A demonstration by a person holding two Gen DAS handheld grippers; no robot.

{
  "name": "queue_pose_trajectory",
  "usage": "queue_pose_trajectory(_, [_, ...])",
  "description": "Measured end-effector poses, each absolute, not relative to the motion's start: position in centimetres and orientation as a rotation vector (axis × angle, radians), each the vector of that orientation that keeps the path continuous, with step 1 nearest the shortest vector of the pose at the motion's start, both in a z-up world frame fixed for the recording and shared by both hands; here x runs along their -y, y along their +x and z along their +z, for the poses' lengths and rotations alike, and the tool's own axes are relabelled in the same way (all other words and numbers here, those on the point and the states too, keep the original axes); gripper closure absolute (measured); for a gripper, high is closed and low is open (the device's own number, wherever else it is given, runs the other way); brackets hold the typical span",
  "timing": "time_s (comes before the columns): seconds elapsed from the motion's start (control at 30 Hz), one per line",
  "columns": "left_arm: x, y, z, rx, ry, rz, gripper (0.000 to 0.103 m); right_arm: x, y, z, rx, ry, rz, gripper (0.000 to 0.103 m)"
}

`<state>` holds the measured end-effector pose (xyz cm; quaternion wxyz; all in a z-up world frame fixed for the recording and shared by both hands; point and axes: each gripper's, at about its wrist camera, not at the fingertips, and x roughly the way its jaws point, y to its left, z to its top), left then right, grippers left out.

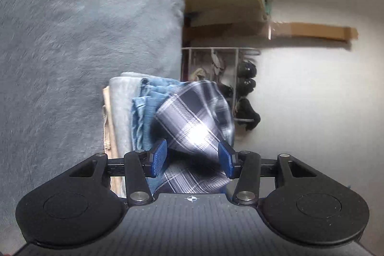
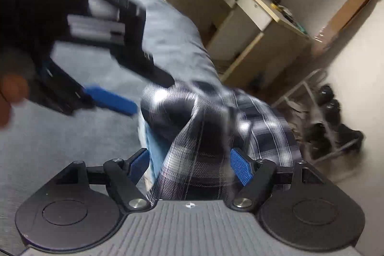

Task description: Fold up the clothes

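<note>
Your left tongs (image 1: 192,157) and right tongs (image 2: 189,166) both stand spread around the plaid shirt (image 1: 196,116), pads not pressing. It tops the folded stack (image 1: 124,107) on the grey bed (image 1: 84,16). Only the right view, blurred, shows your hand (image 2: 9,95); the stack's underside is hidden.

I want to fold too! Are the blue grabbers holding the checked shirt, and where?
Neither seems to hold it. Both the left gripper and right gripper stand open, with the plaid shirt loose between the fingers.
</note>
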<state>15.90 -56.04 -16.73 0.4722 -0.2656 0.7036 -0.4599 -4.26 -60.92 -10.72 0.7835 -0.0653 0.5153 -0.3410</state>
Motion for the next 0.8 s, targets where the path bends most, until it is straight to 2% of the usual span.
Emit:
queue_pose_trajectory(0.17, [57.3,15.8,-16.8,-1.754,-0.672,-1.139,0.055,61.0,-4.2,-12.1,-1.128,-0.176,-0.794,0.029])
queue_pose_trajectory(0.33, [58.7,15.5,-16.8,-1.775,-0.605,-1.138,0.045,61.6,-4.7,-12.1,-1.136,-0.121,-0.809,0.047])
queue_pose_trajectory(0.47, [59.6,15.4,-16.6,-1.766,-0.56,-1.118,0.044,61.7,-5.1,-11.9,-1.135,-0.103,-0.805,0.051])
queue_pose_trajectory(0.57, [60.2,15.5,-16.0,-1.738,-0.555,-1.124,0.044,61.6,-5.4,-11.7,-1.122,-0.087,-0.799,0.058])
queue_pose_trajectory(0.6, [60.6,15.4,-15.8,-1.732,-0.536,-1.12,0.046,61.5,-5.5,-11.6,-1.119,-0.082,-0.798,0.061])
queue_pose_trajectory(0.77, [61.7,15.0,-14.4,-1.655,-0.409,-1.12,0.072,61.2,-6.2,-11.4,-1.104,-0.088,-0.778,0.07])
queue_pose_trajectory(0.8, [61.9,14.9,-13.8,-1.626,-0.395,-1.142,0.08,61.3,-6.4,-11.3,-1.099,-0.087,-0.778,0.073])
